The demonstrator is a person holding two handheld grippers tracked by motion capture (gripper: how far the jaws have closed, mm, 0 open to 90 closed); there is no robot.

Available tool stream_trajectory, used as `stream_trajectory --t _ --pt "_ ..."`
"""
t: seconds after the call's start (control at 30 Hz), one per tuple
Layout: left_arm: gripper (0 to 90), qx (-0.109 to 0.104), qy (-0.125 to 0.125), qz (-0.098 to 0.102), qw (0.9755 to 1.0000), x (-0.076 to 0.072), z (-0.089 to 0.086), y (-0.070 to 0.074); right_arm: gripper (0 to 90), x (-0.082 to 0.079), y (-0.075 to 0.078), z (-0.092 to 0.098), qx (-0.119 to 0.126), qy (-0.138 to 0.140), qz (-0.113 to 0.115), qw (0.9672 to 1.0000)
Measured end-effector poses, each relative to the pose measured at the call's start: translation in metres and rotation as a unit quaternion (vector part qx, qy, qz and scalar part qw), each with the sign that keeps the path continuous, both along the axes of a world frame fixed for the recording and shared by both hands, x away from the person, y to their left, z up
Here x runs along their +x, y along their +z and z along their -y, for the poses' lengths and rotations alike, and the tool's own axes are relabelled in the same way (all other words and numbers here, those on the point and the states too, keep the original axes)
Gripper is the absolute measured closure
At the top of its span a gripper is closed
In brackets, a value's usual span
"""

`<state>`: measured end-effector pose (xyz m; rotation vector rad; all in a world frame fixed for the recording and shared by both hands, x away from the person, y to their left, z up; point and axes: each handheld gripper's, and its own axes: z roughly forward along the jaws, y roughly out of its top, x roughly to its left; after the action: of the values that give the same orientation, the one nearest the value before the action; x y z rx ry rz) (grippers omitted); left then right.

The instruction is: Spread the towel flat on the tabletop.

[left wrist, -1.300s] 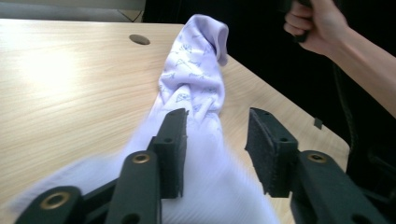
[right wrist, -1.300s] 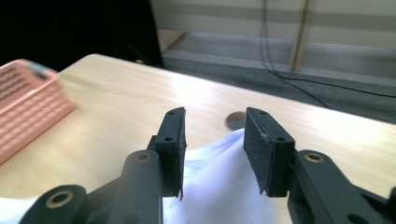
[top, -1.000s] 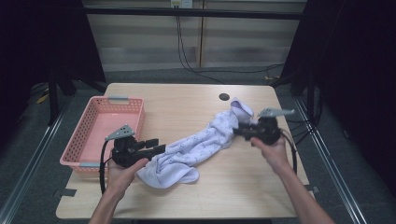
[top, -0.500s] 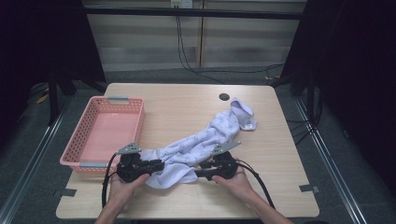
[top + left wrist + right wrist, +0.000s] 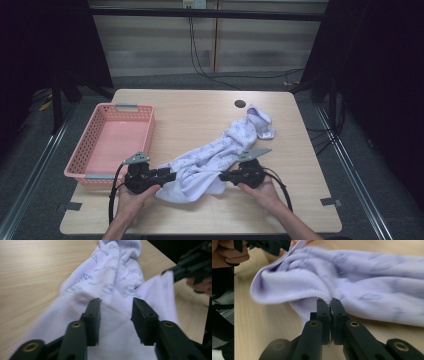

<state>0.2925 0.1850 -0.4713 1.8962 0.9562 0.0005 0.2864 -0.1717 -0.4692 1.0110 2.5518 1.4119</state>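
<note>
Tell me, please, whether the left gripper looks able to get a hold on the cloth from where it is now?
Probably yes. The left gripper already has its jaws apart over the near end of the lavender cloth, with fabric lying between them and nothing in the way. The right gripper is shut on the cloth's hem farther along.

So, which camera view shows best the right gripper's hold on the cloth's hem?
The right gripper view: the right gripper has its jaws shut on the hem of the lilac cloth. The high view shows it small at the cloth's edge; the left gripper view shows it far off, blurred.
</note>
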Motion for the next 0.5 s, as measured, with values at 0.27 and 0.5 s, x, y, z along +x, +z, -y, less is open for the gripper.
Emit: stream_trajectory --t 0.27,0.5 --pt "48.7 -0.012 -0.031 0.001 0.9994 0.001 0.025 0.005 87.6 0.005 0.015 0.067 -0.018 -0.056 0.009 0.9982" --pt "41.5 -0.003 -0.11 -0.01 0.9939 -0.008 0.059 -0.005 85.9 0.002 0.011 0.067 -0.01 -0.059 0.012 0.9981"
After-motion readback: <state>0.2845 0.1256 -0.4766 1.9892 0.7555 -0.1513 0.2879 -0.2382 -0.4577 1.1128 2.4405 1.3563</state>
